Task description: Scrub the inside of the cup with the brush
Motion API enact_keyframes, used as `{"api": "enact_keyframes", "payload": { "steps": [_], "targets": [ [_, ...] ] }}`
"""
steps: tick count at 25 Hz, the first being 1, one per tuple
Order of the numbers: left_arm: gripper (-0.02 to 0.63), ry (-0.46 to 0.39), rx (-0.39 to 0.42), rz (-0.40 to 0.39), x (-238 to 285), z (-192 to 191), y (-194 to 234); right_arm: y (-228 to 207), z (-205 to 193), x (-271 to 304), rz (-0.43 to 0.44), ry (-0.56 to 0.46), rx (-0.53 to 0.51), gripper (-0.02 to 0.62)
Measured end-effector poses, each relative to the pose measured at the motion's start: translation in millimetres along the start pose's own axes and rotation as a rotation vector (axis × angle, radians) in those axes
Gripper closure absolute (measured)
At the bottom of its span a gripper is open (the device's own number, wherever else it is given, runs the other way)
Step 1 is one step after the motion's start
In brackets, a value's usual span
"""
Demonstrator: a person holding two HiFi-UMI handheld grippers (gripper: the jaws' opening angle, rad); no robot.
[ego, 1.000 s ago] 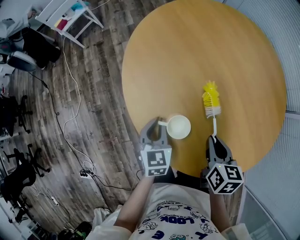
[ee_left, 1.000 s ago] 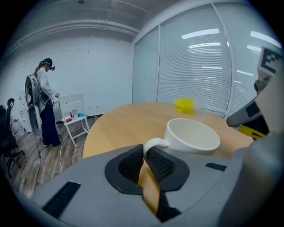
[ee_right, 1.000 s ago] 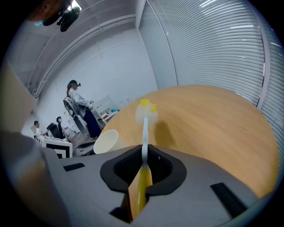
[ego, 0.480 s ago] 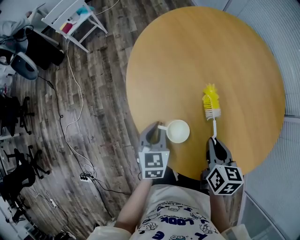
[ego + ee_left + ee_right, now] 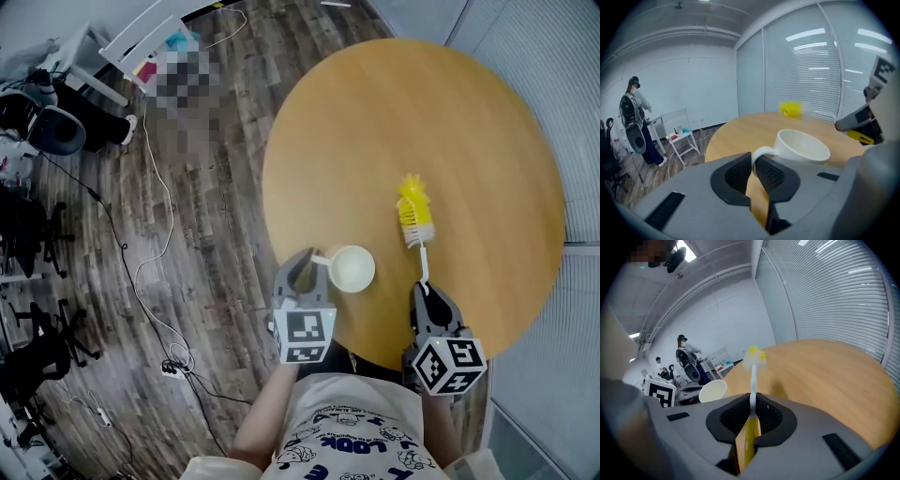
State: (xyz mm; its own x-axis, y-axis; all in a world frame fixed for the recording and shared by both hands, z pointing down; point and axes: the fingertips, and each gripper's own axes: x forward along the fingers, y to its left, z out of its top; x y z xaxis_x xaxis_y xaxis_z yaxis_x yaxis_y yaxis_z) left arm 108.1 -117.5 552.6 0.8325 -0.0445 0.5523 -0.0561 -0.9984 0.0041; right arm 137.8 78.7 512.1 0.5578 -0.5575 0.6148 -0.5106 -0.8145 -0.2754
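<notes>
Since neither gripper has shifted much over the last second, scrubbing has, I judge, not begun. Near the edge of the round wooden counter (image 5: 469,122), the white cup (image 5: 352,268) is upright and empty, its handle clenched in the fingers of the left gripper (image 5: 314,261). The yellow-bristled bottle brush (image 5: 414,220) stays apart on its right, its handle grasped by the right gripper (image 5: 425,289).

Left claw (image 5: 752,165) is closed on the handle of the cup (image 5: 802,146) at the worktop's (image 5: 450,122) near edge. Right claw (image 5: 751,405) pinches the brush (image 5: 753,363) stem, jaws nearly together. Both forearms reach forward from the torso, seemingly about parallel, largely hidden beneath the marker cubes.
</notes>
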Motion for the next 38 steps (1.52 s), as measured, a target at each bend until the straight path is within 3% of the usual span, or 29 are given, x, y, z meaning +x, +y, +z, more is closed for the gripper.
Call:
{"api": "enact_keyframes", "payload": {
  "steps": [12, 19, 28, 38],
  "targets": [
    [0.572, -0.033, 0.151, 0.105, -26, 61, 46, 42, 29, -14, 0.137, -0.016, -0.203, 0.549],
    [0.572, -0.05, 0.243, 0.138, -34, 78, 67, 69, 40, -19, 0.223, -0.013, -0.325, 0.549],
    [0.572, -0.032, 0.3, 0.168, -35, 94, 97, 93, 57, -29, 0.258, -0.004, -0.49, 0.549],
    [0.572, -0.02, 0.324, 0.163, -42, 102, 102, 106, 49, -44, 0.301, 0.082, -0.68, 0.549]
  ]
}}
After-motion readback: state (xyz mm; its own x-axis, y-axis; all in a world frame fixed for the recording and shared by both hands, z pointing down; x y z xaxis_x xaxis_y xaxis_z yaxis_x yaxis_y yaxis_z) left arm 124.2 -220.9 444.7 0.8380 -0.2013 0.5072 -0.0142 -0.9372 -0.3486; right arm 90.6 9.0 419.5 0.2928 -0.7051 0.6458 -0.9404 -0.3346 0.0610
